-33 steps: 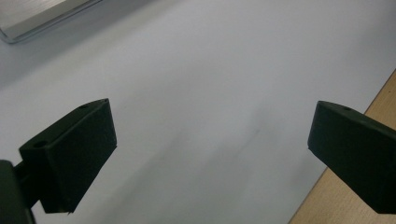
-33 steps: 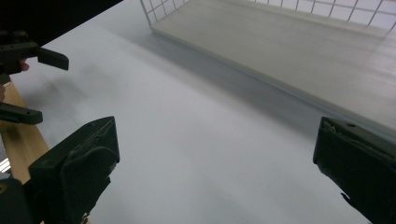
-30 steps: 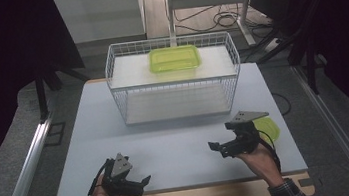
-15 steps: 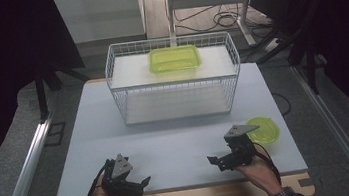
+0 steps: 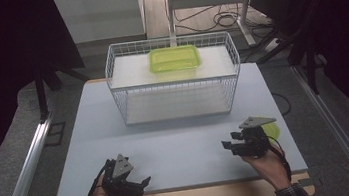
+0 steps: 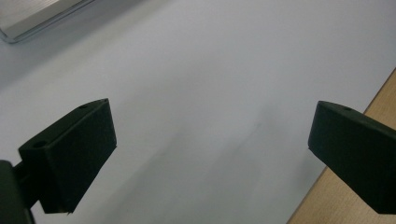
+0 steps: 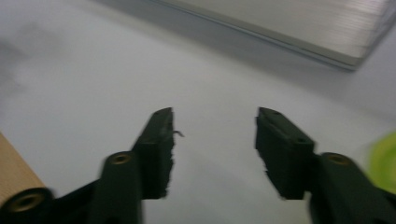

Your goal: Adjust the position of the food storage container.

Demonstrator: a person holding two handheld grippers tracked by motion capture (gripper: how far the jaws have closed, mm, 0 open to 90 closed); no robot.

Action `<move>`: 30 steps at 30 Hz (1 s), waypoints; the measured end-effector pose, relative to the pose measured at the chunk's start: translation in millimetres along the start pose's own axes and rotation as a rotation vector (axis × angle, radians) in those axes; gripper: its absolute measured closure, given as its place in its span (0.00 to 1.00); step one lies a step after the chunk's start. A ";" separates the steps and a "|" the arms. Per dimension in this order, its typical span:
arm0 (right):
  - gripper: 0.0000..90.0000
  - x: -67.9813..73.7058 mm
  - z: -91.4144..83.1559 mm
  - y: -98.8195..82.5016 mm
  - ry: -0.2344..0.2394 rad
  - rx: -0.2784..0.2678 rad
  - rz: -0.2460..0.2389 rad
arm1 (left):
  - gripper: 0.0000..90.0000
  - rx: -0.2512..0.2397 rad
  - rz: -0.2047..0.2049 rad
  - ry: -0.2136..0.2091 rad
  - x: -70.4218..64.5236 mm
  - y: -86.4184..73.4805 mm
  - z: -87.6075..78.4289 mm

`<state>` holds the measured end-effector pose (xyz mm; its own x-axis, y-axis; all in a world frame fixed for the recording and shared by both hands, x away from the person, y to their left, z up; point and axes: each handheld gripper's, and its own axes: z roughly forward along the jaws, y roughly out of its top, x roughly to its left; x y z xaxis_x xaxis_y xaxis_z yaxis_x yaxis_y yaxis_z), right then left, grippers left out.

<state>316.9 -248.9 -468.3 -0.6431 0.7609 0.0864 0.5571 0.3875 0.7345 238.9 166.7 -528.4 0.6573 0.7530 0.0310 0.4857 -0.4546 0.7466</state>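
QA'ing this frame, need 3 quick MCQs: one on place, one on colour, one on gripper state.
1. Where is the green container?
A. on the upper shelf of the wire basket
B. on the table beside the left gripper
C. between the right gripper's jaws

2. What colour is the round lid by the right gripper?
A. red
B. yellow-green
C. blue

3. How does the left gripper stand?
A. shut on the lid
B. shut on nothing
C. open, holding nothing

Key: 1 A, it sits high inside the basket. 2 B, yellow-green shows behind that gripper. 3 C, its jaws stand wide over bare table.
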 end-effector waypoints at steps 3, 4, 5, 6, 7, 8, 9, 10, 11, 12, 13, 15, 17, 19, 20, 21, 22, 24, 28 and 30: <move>0.76 -11.8 -8.3 -0.5 -0.025 0.001 0.012 | 0.01 -0.001 -0.005 0.003 0.8 -0.2 0.1; 0.81 -16.0 -10.8 -1.1 -0.035 0.001 0.011 | 0.01 -0.004 -0.008 0.003 0.8 -0.3 0.1; 0.86 -19.9 -13.5 -1.7 -0.043 0.003 0.018 | 0.01 -0.005 -0.008 0.003 0.8 -0.3 0.1; 0.91 -24.5 -16.0 -2.2 -0.050 0.003 0.020 | 0.01 -0.005 -0.008 0.002 0.9 -0.2 0.1; 0.94 -28.4 -18.9 -2.4 -0.061 0.004 0.028 | 0.01 -0.004 -0.008 0.003 0.8 -0.2 0.3; 0.97 -32.8 -21.7 -2.8 -0.076 0.000 0.029 | 0.01 0.000 -0.004 0.003 0.9 -0.1 0.3; 0.99 -37.4 -24.8 -3.2 -0.090 -0.005 0.033 | 0.01 0.001 -0.004 0.003 0.7 -0.1 0.4; 0.99 -42.3 -27.9 -3.7 -0.104 -0.010 0.042 | 0.01 0.002 -0.004 0.002 0.6 -0.1 0.6; 0.99 -47.0 -31.2 -4.5 -0.117 -0.015 0.056 | 0.01 0.003 -0.003 0.002 0.5 -0.1 0.8; 0.99 -52.2 -34.4 -5.3 -0.133 -0.022 0.062 | 0.01 0.003 -0.003 0.003 0.4 -0.1 0.9; 0.99 -57.0 -37.5 -6.4 -0.147 -0.026 0.072 | 0.01 0.003 -0.003 0.004 0.4 -0.1 1.0; 0.99 -66.9 -43.1 -8.9 -0.181 -0.034 0.088 | 0.01 0.003 -0.004 0.004 0.4 -0.1 1.0; 0.99 -75.9 -48.0 -11.6 -0.215 -0.042 0.108 | 0.01 0.004 -0.003 0.005 0.3 -0.1 1.1; 0.99 -84.0 -52.6 -14.4 -0.245 -0.050 0.126 | 0.01 0.005 -0.006 0.003 0.1 -0.1 1.4; 0.99 -87.5 -54.6 -15.5 -0.256 -0.054 0.132 | 0.01 0.005 -0.005 0.003 0.0 -0.1 1.5; 0.99 -90.5 -56.5 -16.5 -0.264 -0.057 0.136 | 0.01 0.006 -0.005 0.004 0.0 -0.1 1.6; 0.99 -93.3 -58.2 -17.5 -0.276 -0.059 0.139 | 0.01 0.007 -0.004 0.004 0.0 -0.1 1.7; 0.99 -99.1 -60.4 -19.6 -0.296 -0.060 0.153 | 0.01 0.009 0.000 0.006 0.1 0.0 1.8; 0.99 -108.1 -60.1 -24.9 -0.319 -0.050 0.170 | 0.01 0.013 0.001 0.008 0.0 0.0 2.1; 0.99 -111.1 -58.7 -27.2 -0.333 -0.043 0.169 | 0.01 0.013 0.001 0.007 0.0 0.0 2.1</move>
<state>342.3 -374.5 -458.3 -0.3338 0.9426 -0.0095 0.6136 0.2249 0.7569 240.1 165.7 -529.8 0.6534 0.7562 0.0363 0.4927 -0.4611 0.7380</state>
